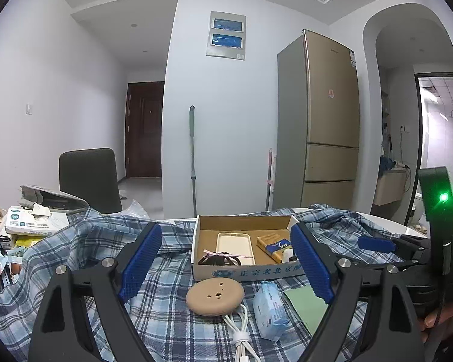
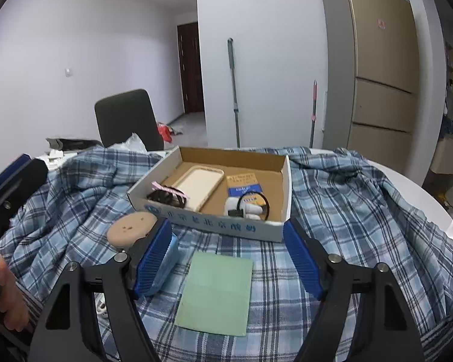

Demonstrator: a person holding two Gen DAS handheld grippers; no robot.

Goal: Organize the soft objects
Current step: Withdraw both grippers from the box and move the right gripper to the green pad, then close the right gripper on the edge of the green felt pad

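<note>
A blue plaid shirt lies spread over the table, and it also shows in the right wrist view. On it stands an open cardboard box holding a cream phone case, a black hair tie, a small blue-yellow pack and white bits. In front lie a tan round pad, a white cable, a blue tissue pack and a green cloth. My left gripper is open and empty above the pad. My right gripper is open and empty over the green cloth.
A tissue box and clutter sit at the table's left. A dark chair stands behind the table. A mop, a fridge and the white table edge are beyond.
</note>
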